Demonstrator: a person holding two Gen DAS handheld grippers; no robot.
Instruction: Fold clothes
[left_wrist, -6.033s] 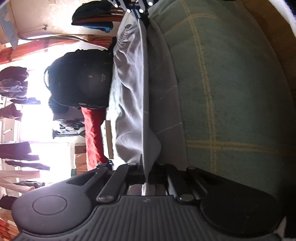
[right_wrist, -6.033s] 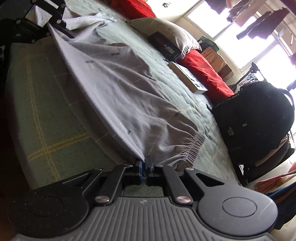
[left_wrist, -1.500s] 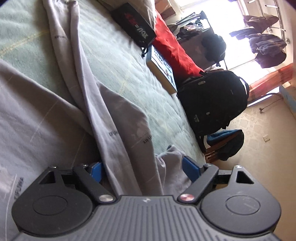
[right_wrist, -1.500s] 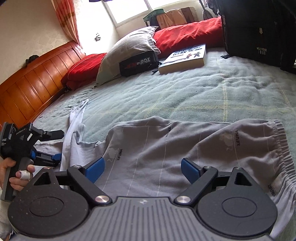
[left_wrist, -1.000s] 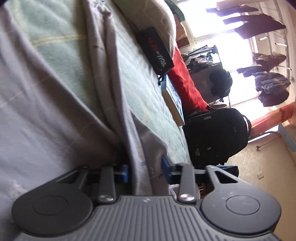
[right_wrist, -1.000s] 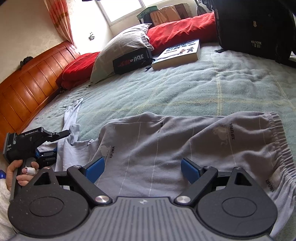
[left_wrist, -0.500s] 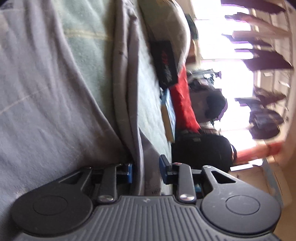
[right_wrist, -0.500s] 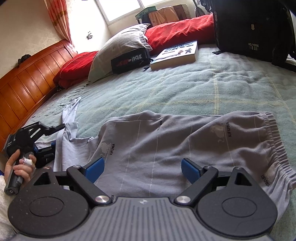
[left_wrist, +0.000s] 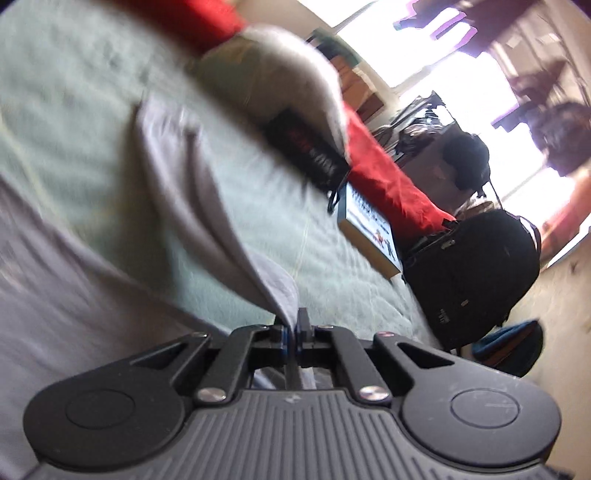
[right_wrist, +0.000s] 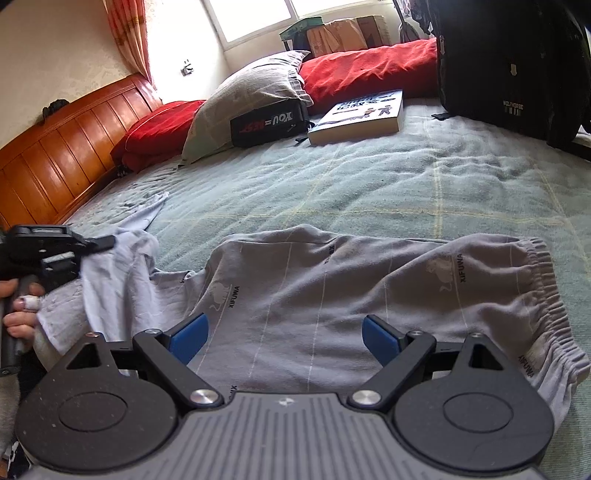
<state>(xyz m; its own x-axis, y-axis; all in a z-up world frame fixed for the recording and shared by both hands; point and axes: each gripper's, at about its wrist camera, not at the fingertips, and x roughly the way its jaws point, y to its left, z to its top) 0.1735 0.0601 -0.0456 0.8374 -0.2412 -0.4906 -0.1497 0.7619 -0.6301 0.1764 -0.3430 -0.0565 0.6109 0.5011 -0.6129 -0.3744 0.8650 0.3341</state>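
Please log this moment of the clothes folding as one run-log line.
task: fold clothes | left gripper: shut on grey trousers leg, raised off bed | right gripper: jaws open over trousers, holding nothing

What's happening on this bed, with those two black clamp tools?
A person is folding a pair of grey trousers spread on a green blanket, holding a clamp tool in each hand. The left gripper has pinched the end of one trouser leg and holds it raised off the blanket. The right gripper hangs open over the waist part, gripping nothing. A book, pillows and a black backpack sit further back.
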